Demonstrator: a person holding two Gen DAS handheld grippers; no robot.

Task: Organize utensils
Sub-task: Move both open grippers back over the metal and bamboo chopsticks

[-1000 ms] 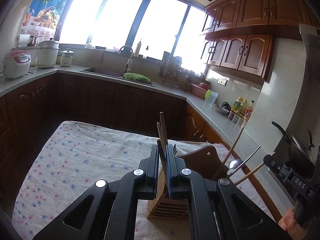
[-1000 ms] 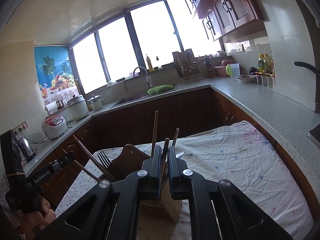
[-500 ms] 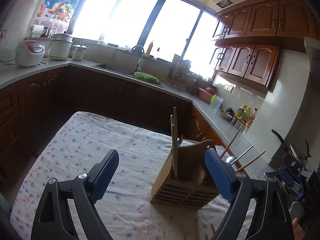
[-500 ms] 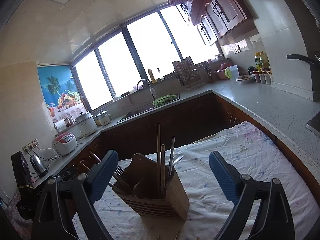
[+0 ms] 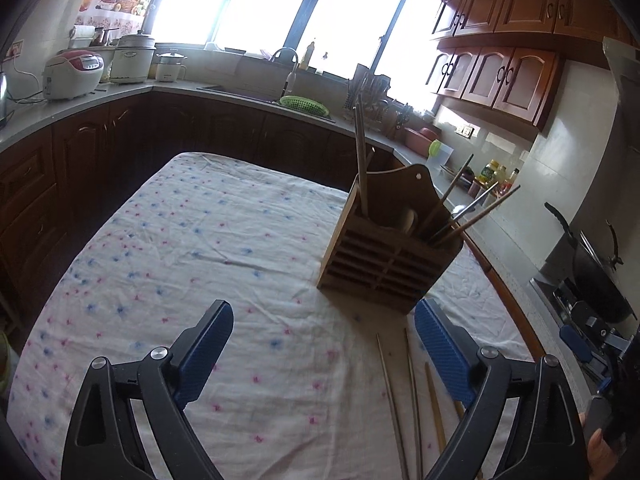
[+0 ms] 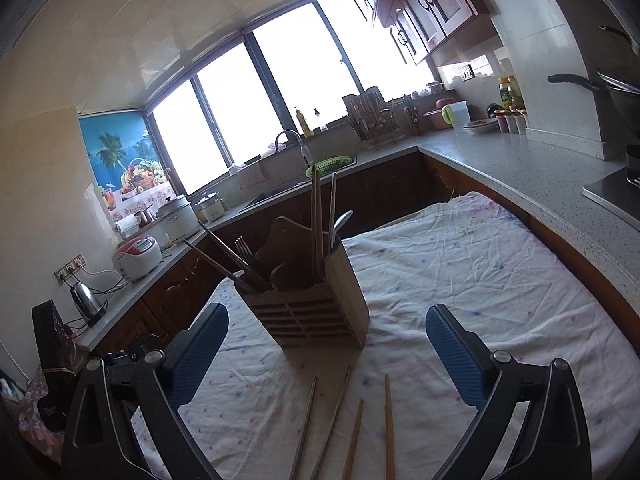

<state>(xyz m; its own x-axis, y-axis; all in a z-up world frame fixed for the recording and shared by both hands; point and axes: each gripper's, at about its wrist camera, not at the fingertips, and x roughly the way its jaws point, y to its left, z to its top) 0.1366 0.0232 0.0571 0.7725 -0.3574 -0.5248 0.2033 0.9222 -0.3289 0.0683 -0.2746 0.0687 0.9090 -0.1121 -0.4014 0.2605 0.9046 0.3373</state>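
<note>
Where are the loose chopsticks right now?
In the right wrist view, the loose chopsticks lie on the floral cloth, just in front of the wooden utensil holder.

Daylight enters through the blown-out windows [image 5: 256, 0]. The cabinets [image 5: 120, 152] beneath are backlit and dark. Fisheye distortion curves edges; corners vignette black.

You will find no lettering, number or brand mark that can be made out in either wrist view. The fruit-and-palm poster [image 6: 128, 160] on the kitchen wall carries pictures only, the yellow-labelled bottle [image 6: 507, 94] on the bench is too small to read, and the rice cooker's [image 5: 74, 74] panel shows only a blur.
</note>
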